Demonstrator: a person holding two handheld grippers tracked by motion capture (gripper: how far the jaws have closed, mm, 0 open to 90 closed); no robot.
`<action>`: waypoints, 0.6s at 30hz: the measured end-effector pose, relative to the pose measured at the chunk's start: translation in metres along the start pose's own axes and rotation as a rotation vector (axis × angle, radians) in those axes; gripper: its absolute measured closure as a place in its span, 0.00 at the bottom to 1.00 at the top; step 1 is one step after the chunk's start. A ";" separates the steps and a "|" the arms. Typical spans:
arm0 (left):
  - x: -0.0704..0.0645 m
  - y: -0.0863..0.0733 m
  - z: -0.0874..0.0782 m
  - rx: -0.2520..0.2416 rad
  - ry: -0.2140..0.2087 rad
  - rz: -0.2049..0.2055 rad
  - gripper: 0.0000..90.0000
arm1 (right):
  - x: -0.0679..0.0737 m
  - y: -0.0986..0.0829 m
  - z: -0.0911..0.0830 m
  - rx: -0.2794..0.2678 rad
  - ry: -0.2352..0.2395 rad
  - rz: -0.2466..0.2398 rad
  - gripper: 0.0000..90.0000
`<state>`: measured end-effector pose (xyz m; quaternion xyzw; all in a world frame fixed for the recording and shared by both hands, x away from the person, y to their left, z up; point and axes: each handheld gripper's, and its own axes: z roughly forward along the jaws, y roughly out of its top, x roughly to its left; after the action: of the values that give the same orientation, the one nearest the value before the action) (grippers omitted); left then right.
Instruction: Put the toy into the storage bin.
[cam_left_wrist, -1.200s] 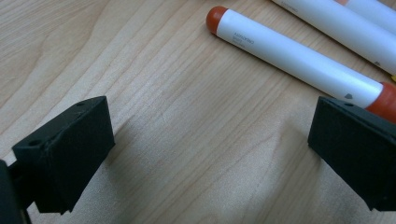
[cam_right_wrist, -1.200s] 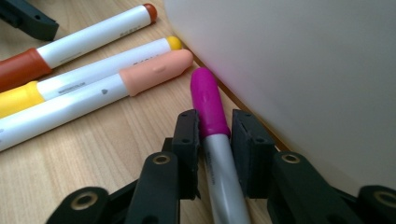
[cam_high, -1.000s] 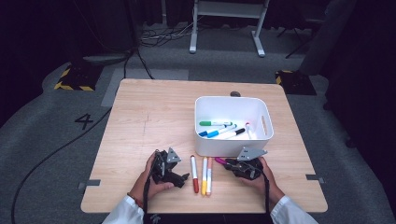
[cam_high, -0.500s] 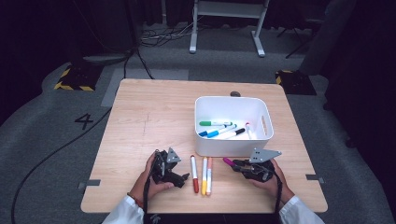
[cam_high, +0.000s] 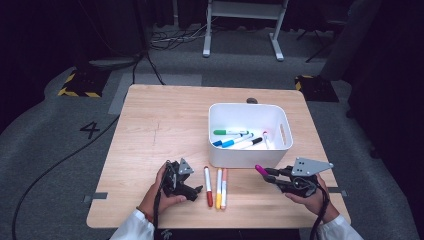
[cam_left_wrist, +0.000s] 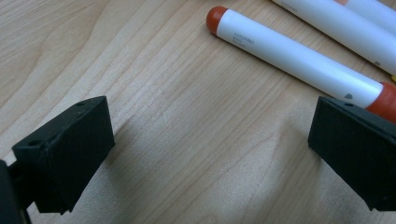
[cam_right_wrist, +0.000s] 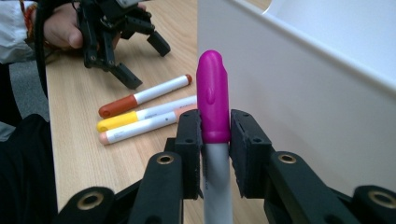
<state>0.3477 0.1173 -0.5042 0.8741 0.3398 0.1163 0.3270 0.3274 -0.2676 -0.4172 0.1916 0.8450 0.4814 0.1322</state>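
My right gripper (cam_high: 270, 174) is shut on a magenta-capped marker (cam_right_wrist: 212, 100), held just above the table by the white bin's (cam_high: 249, 158) near right corner, cap toward the bin wall (cam_right_wrist: 299, 88). Three markers lie side by side on the table: red (cam_high: 208, 179), yellow (cam_high: 218, 181) and orange (cam_high: 224, 180). My left gripper (cam_high: 192, 190) rests open on the wood left of them; the red marker (cam_left_wrist: 299, 58) lies beyond its right jaw. Inside the bin lie several markers, among them a green one (cam_high: 227, 132).
The wooden table (cam_high: 165, 120) has bare room across its left and far half. The bin stands right of centre. Beyond the table are grey floor, a cable (cam_high: 55, 167) and a white stand's legs (cam_high: 240, 30).
My right gripper has lifted the magenta marker from beside the three markers and carried it right, toward the bin's near right corner. The left gripper has stayed put.
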 end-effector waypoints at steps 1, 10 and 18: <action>0.000 0.000 0.000 0.000 0.000 0.000 0.00 | 0.000 0.004 -0.005 -0.002 -0.003 -0.004 0.83; 0.000 0.000 0.000 0.000 0.000 0.000 0.00 | -0.007 0.039 -0.033 -0.011 -0.028 -0.056 0.83; 0.000 0.000 0.000 0.001 0.000 0.000 0.00 | -0.023 0.070 -0.046 -0.025 -0.066 -0.097 0.83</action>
<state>0.3477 0.1173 -0.5041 0.8743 0.3397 0.1162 0.3267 0.3431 -0.2803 -0.3328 0.1644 0.8426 0.4782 0.1855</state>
